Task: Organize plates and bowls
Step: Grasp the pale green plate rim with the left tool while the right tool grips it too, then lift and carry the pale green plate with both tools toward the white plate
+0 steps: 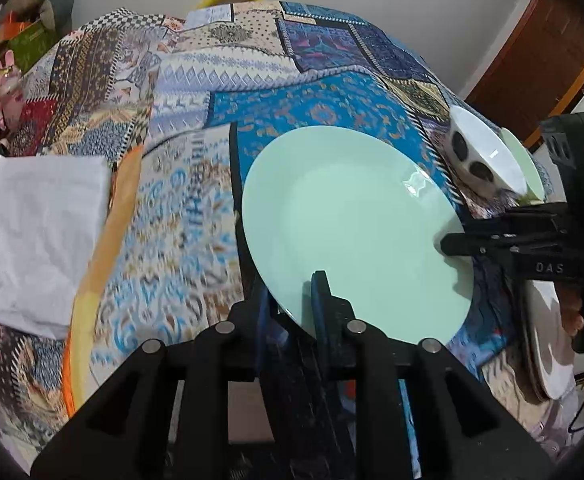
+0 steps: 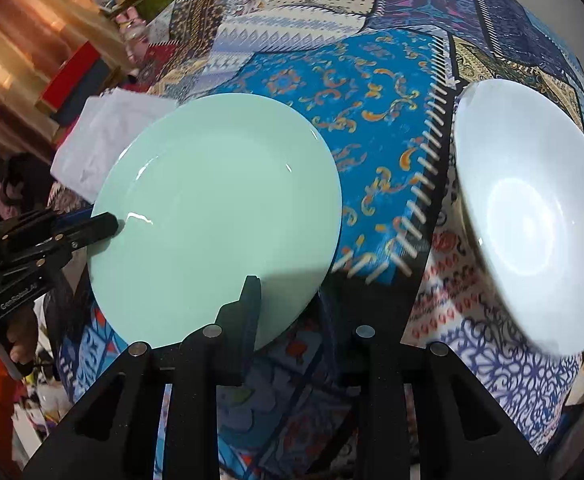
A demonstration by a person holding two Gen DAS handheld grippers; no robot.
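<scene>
Above the table (image 1: 196,208), which is covered by a patchwork-patterned cloth (image 2: 372,128), a mint-green plate (image 1: 352,232) is held tilted and clear of the surface. The left gripper (image 1: 292,300) has its jaws clamped on the plate's near rim in its own wrist view, one finger over the top face and one beneath. The right gripper (image 2: 288,308) meets the same plate at another part of the rim: one finger lies over the plate's edge, while the other stands well off to the side, so whether its jaws actually pinch the plate cannot be told. A white bowl (image 2: 532,216) with dark spots on its outside sits on the cloth to the right of the plate, just apart from it. A folded white cloth (image 1: 36,236) lies on the table to the left.
</scene>
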